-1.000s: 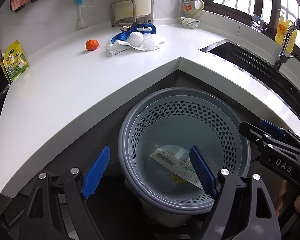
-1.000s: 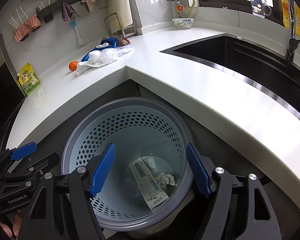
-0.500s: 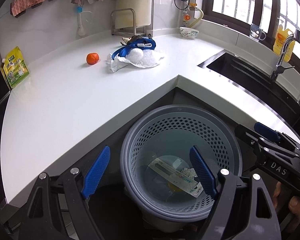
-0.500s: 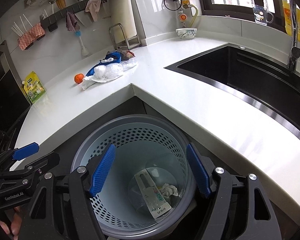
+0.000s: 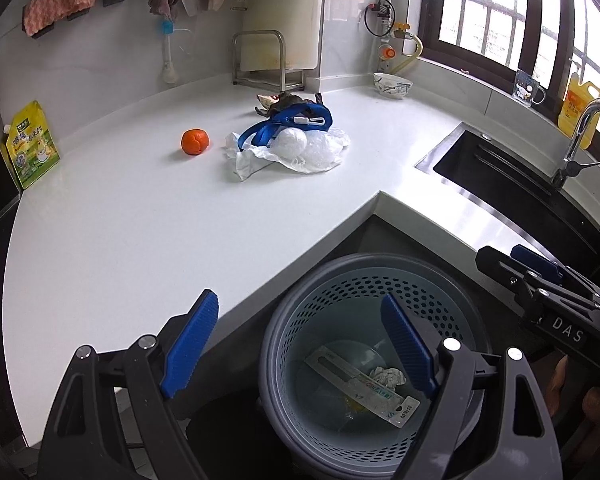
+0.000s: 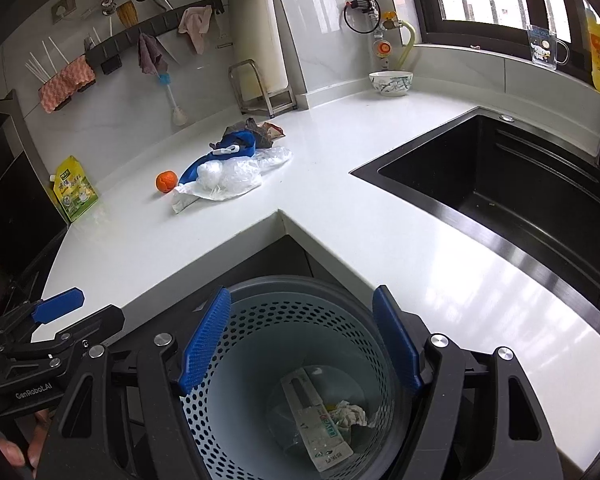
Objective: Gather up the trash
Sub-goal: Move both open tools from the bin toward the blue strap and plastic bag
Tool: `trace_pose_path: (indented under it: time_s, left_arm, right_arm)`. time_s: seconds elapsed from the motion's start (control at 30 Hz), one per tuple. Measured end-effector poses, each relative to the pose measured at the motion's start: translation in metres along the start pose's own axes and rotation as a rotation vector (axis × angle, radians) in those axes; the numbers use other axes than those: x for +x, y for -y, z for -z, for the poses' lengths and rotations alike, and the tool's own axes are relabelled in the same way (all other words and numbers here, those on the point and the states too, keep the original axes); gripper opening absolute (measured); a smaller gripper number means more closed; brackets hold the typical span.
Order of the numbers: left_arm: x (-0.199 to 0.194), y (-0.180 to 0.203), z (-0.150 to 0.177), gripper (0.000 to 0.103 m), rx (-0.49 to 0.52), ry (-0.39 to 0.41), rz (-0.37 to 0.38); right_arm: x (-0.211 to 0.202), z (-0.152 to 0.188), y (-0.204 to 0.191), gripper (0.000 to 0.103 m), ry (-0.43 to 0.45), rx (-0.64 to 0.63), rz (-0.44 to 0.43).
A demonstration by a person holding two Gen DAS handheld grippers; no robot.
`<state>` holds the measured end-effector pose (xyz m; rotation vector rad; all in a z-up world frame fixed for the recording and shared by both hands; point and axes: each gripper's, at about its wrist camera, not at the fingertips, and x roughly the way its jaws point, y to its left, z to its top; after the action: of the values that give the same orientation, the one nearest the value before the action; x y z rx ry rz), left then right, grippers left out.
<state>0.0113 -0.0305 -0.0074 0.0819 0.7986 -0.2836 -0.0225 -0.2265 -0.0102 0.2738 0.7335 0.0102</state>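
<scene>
Left wrist view: both my jaws wide over the bin, trash waiting on the bench

Left wrist view first. The trash heap [image 5: 290,146] lies on the white bench [image 5: 140,232], well back from the inner corner: a crumpled clear plastic bag with a white ball of paper in it, a blue strap [image 5: 284,122] looped across the top, and a dark crumpled wrapper [image 5: 288,101] just behind. An orange [image 5: 195,141] sits just to the left of the heap, apart from it.

Below the bench corner stands the grey perforated bin [image 5: 374,280]. In its bottom I see a flat printed package [image 5: 364,386] and a crumpled white paper [image 5: 388,376] lying against it.

My left hand-held gripper [image 5: 300,344] hangs above the bin and the bench edge, jaws spread wide, nothing between the blue pads. My right hand-held gripper [image 6: 302,340] hangs over the bin too, jaws also wide apart and holding nothing; it shows at the right edge of the left view.

Farther out: a yellow pouch [image 5: 32,146] leans at the bench's left end, a metal rack [image 5: 266,60] and a bowl [image 5: 393,85] stand by the back wall, and the black sink [image 6: 500,184] is set in the right-hand run.
</scene>
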Motion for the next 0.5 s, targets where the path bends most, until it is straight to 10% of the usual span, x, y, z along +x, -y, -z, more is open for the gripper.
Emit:
trace_pose_path:
  time_s: [0.5]
  left_arm:
    - [0.027,-0.053,-0.063,0.085,-0.058,0.054,-0.101]
  right_arm:
    - [0.055,-0.055,-0.012,0.071,-0.016,-0.014,-0.091]
